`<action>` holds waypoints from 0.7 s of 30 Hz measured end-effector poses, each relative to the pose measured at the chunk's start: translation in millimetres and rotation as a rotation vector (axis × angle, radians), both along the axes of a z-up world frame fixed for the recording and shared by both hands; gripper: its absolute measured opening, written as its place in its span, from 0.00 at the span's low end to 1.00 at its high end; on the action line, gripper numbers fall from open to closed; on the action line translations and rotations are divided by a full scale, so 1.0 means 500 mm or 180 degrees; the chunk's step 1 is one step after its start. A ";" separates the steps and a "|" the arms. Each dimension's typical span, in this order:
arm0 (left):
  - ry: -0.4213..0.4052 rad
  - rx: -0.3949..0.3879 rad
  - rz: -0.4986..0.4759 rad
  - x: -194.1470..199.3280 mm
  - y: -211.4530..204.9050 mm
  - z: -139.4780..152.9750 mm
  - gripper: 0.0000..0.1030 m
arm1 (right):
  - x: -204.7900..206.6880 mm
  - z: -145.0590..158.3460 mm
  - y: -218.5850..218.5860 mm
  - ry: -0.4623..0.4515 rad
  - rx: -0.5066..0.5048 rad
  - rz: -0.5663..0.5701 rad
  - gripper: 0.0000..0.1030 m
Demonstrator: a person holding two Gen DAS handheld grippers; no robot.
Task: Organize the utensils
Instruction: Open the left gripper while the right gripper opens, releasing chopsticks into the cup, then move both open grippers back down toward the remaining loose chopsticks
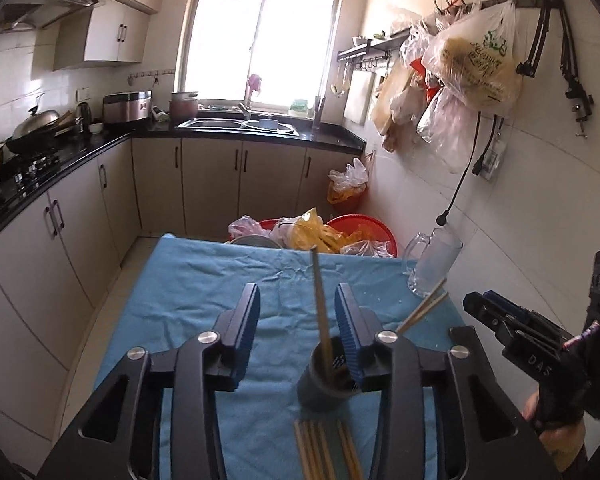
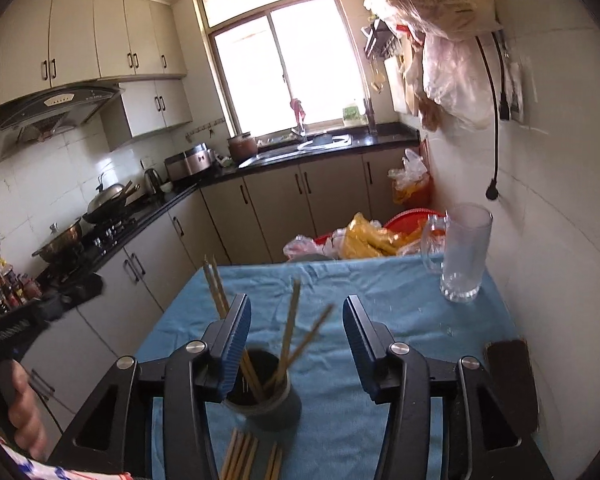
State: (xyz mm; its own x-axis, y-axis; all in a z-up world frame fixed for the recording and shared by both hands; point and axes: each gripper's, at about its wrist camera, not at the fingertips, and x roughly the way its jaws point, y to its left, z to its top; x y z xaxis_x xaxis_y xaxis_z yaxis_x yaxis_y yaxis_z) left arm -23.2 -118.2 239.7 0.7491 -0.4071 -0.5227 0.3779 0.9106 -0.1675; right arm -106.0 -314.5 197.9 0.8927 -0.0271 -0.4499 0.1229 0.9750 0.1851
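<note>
**Chopsticks half sorted into the cup**

A dark cup [image 2: 266, 392] stands on the blue cloth [image 2: 380, 320] covering the bench, near its front edge. Several wooden chopsticks [image 2: 290, 328] lean inside it, tips up and splayed. More loose chopsticks [image 2: 240, 456] lie flat on the cloth just in front of the cup, roughly parallel. A glass mug [image 2: 464, 256] stands well apart at the far right corner.

The right hand-held gripper [image 2: 296, 344] hovers over the cup with its jaws wide apart and nothing between them. The left hand-held gripper [image 1: 298, 320] is likewise spread and empty, its right finger close beside the cup [image 1: 326, 376].

The loose sticks are probably light, stiff and smooth, so they may roll or pivot in a pinch. Taking one near its middle, across its width, should keep it level. The cup looks light enough to tip if a stick is pushed in sideways.
</note>
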 end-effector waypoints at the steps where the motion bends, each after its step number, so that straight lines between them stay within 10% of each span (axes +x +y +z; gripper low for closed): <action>1: 0.0007 -0.0018 0.0025 -0.014 0.019 -0.007 0.40 | -0.001 -0.011 0.002 0.0053 0.0001 0.0021 0.50; 5: 0.0115 -0.0057 0.0135 -0.051 0.082 -0.048 0.42 | 0.034 -0.067 0.010 0.0384 0.0047 0.0106 0.49; 8: 0.0190 0.0038 0.0246 -0.074 0.119 -0.093 0.42 | 0.085 -0.109 0.015 0.0656 0.0062 0.0142 0.30; 19: 0.0251 0.0416 0.0500 -0.106 0.191 -0.194 0.42 | 0.234 -0.098 0.041 0.0665 -0.0224 0.0166 0.31; 21: 0.0294 0.0395 0.0488 -0.104 0.190 -0.202 0.42 | 0.234 -0.087 0.048 0.0626 -0.0226 0.0168 0.45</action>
